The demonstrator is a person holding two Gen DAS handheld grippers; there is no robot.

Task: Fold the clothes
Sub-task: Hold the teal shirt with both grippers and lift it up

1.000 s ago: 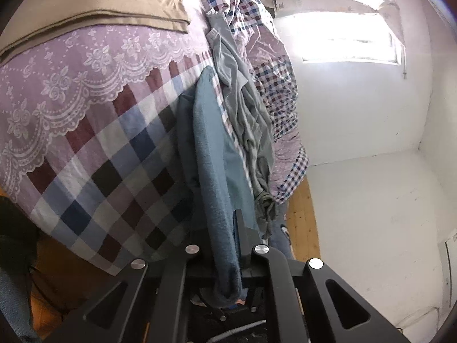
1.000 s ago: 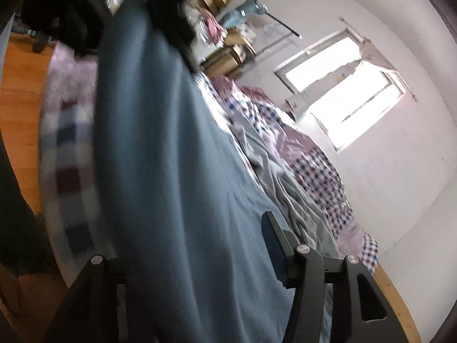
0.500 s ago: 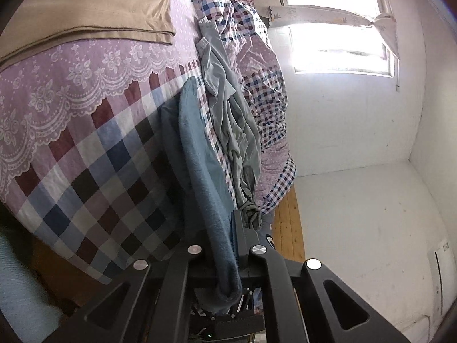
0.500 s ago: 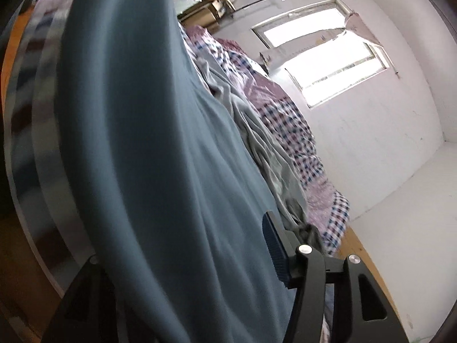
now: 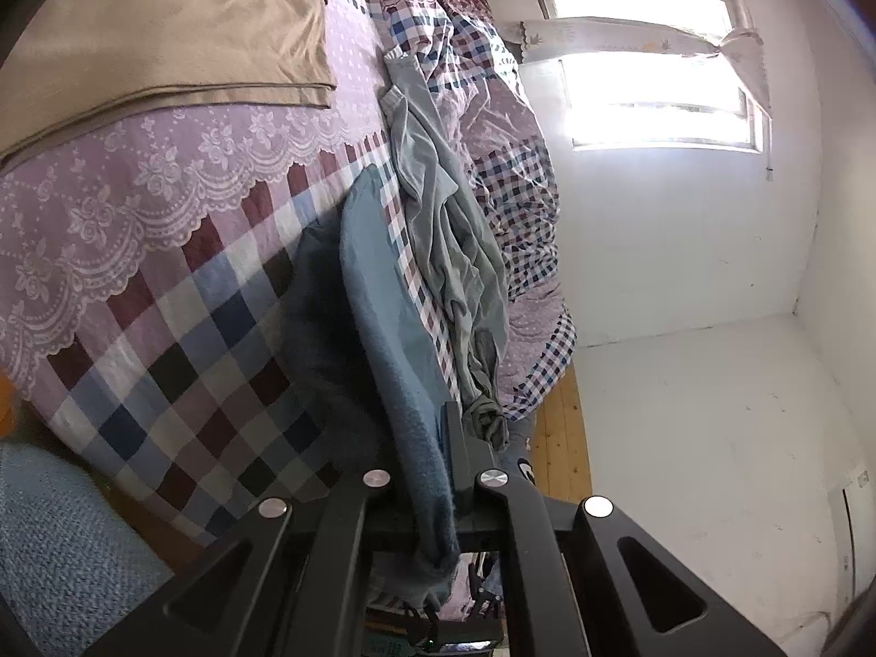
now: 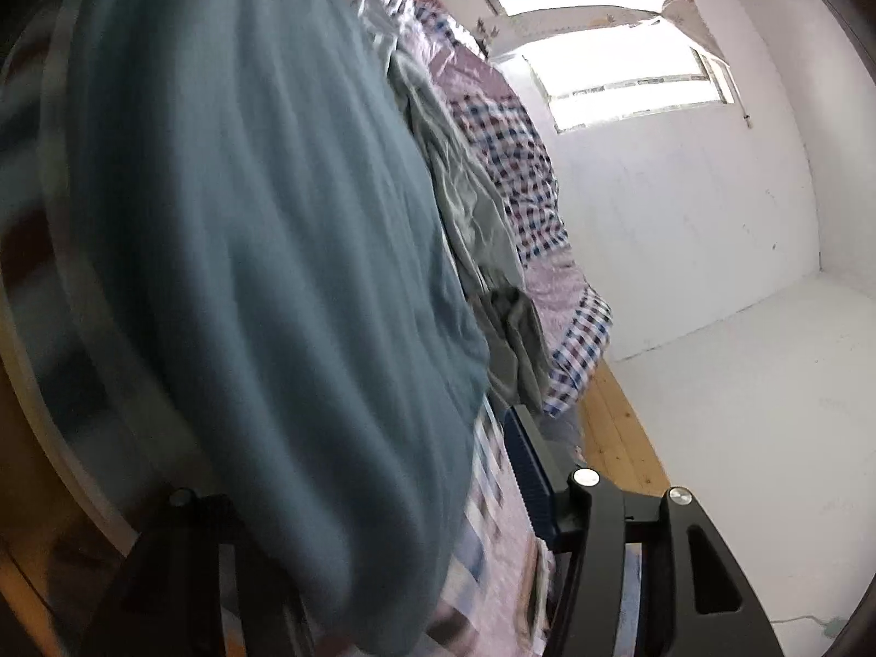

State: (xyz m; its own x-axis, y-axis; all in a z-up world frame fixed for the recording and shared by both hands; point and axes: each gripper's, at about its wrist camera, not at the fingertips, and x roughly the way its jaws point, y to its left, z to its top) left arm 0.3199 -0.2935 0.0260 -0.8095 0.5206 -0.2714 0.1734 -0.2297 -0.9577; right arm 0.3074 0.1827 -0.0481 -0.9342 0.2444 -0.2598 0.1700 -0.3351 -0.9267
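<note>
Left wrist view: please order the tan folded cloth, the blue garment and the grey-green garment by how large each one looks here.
1. tan folded cloth, though its top and left are cut off by the frame.
2. and 3. blue garment and grey-green garment: they look about alike. The blue one hangs close to the camera, pinched in the left tool, so I do not rank them.

Teal garments: one (image 5: 383, 295)
Grey garments: one (image 5: 443, 219)
Tan folded cloths: one (image 5: 180, 22)
Beds: one (image 5: 164, 252)
Windows: one (image 5: 651, 93)
</note>
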